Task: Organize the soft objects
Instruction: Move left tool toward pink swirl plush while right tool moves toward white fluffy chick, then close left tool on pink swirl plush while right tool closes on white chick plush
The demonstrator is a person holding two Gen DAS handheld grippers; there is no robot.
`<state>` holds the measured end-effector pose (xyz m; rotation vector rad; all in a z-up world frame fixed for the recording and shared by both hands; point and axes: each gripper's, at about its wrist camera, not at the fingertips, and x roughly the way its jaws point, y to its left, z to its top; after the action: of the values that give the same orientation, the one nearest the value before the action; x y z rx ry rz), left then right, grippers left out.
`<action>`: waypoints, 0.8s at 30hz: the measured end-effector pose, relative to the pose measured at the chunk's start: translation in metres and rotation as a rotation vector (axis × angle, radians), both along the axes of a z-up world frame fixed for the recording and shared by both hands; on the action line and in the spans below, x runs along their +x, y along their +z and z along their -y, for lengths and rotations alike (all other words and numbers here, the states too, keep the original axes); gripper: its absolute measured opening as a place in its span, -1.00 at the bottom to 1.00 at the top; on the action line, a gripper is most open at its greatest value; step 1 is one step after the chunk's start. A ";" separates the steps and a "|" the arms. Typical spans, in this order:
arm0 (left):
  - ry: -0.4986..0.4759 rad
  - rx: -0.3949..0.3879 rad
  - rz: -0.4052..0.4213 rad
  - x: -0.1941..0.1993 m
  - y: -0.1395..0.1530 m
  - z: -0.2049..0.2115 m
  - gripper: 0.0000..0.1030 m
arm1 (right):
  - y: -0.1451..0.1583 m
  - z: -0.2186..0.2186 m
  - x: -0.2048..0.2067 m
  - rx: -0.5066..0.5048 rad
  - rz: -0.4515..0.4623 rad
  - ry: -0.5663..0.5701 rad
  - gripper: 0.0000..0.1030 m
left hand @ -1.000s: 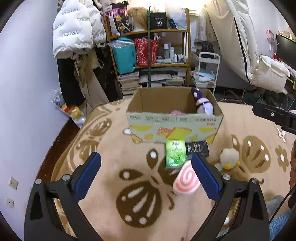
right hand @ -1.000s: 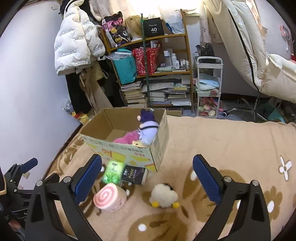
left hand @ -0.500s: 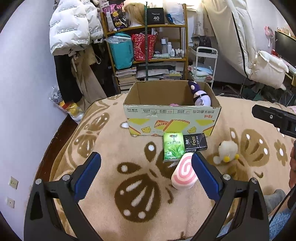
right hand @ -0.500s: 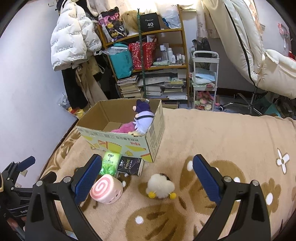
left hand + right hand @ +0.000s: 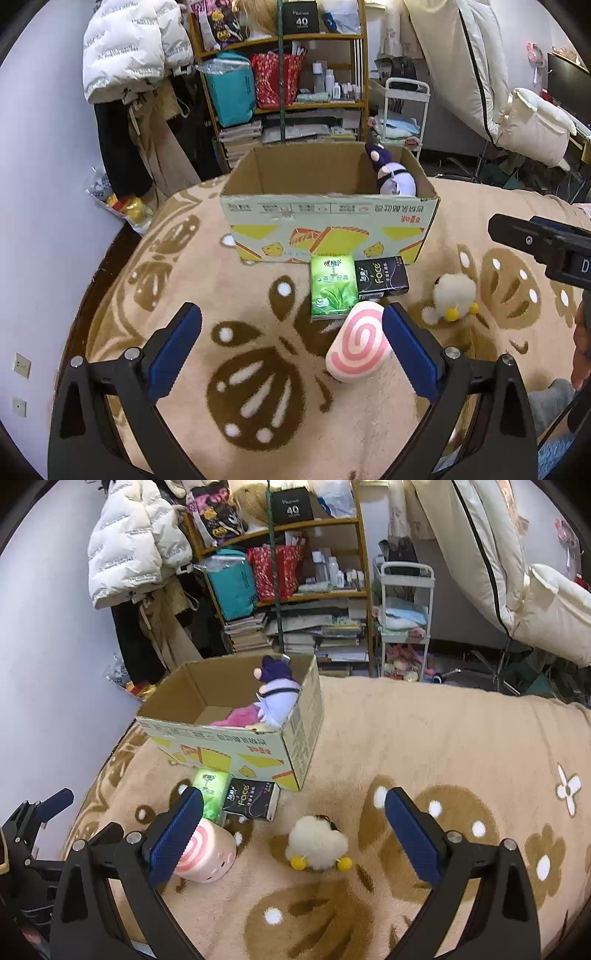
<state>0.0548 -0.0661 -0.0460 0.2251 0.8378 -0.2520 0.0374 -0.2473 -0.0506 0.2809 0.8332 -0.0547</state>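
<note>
An open cardboard box [image 5: 328, 229] [image 5: 236, 738] stands on the beige blanket and holds a purple plush [image 5: 393, 177] [image 5: 277, 698] and a pink plush [image 5: 236, 716]. In front of it lie a green tissue pack [image 5: 330, 286] [image 5: 210, 786], a black tissue pack [image 5: 382, 278] [image 5: 251, 799], a pink swirl plush [image 5: 358, 341] [image 5: 205, 853] and a white fluffy chick [image 5: 452, 295] [image 5: 317, 843]. My left gripper [image 5: 291, 350] is open and empty, the swirl plush near its right finger. My right gripper [image 5: 293, 834] is open and empty above the chick.
A cluttered shelf [image 5: 284, 74] with bags, books and bottles stands behind the bed, with hanging coats [image 5: 129, 55] to the left and a white trolley [image 5: 404, 620] to the right. The bed's left edge [image 5: 107, 266] drops to the floor.
Both grippers have drawn back and risen slightly, so the box and the toys sit a little farther off. Nothing was taken hold of; both stay open.
</note>
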 end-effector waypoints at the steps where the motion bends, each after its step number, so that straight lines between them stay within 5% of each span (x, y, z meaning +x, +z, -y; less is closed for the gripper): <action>1: 0.000 -0.001 -0.009 0.002 -0.003 0.002 0.88 | -0.002 0.000 0.002 0.000 -0.007 -0.001 0.99; 18: -0.109 0.101 -0.098 0.009 -0.048 0.045 0.88 | -0.065 0.015 0.035 0.050 -0.260 -0.051 1.00; 24: -0.142 0.185 -0.136 0.010 -0.069 0.055 0.88 | -0.075 0.010 0.046 -0.005 -0.302 -0.038 0.99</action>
<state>0.0652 -0.1211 -0.1152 0.4459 0.9824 -0.3257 0.0831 -0.2571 -0.1258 0.2883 1.1275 -0.1374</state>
